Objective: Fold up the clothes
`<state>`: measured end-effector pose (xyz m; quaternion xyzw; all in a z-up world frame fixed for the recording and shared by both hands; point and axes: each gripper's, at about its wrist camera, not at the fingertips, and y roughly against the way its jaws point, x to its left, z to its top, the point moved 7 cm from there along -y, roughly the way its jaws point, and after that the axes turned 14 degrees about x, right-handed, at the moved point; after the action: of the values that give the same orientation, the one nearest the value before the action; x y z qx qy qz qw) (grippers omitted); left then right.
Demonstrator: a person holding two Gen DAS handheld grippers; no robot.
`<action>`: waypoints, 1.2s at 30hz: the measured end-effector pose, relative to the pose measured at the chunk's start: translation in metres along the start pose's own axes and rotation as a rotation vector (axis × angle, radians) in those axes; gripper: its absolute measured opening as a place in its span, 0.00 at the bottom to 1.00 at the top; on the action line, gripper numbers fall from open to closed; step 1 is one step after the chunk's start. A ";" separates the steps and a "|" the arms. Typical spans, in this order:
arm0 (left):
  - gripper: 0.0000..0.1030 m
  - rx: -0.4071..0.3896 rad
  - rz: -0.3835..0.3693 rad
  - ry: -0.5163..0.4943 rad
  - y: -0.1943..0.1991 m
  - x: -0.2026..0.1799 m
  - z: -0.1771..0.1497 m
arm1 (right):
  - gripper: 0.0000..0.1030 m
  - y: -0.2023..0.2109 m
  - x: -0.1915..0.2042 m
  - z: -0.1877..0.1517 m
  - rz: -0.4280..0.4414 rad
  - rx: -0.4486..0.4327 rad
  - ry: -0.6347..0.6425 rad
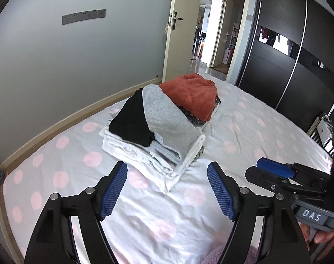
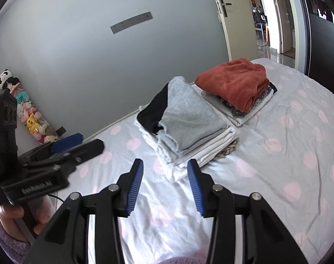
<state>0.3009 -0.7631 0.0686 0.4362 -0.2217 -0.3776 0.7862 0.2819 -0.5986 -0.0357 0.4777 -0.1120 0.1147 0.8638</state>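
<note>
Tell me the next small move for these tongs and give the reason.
Probably ease the right tongs forward to square the white corner poking out under the near stack. Both tongs are open and empty, the left tongs also hovering short of it. The rust garment tops a second folded stack behind, and no loose clothing shows on the bed.

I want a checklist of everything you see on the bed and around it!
Surface: bed sheet, pale with pink dots, wrinkled.
Job's things: near folded stack, grey-and-black top uppermost; far folded stack, rust sweater uppermost. Side by side.
Clutter: nothing seen on the bed.
Grippers: left claw open, empty; right claw open, empty.
Cables: thin black cable beside the bed.
Surroundings: plush toys, open door, dark wardrobe.
</note>
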 end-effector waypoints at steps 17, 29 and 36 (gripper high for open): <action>0.80 -0.061 0.239 0.110 -0.001 0.017 -0.075 | 0.41 -0.006 0.015 -0.079 -0.095 -0.038 -0.041; 0.80 -0.018 0.235 0.055 -0.017 0.009 -0.096 | 0.41 -0.015 0.012 -0.101 -0.115 -0.036 -0.080; 0.80 -0.022 0.223 0.048 -0.015 0.006 -0.099 | 0.41 -0.014 0.018 -0.102 -0.129 -0.029 -0.069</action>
<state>0.3657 -0.7216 0.0045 0.4090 -0.2460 -0.2797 0.8330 0.3124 -0.5174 -0.0946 0.4751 -0.1124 0.0404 0.8718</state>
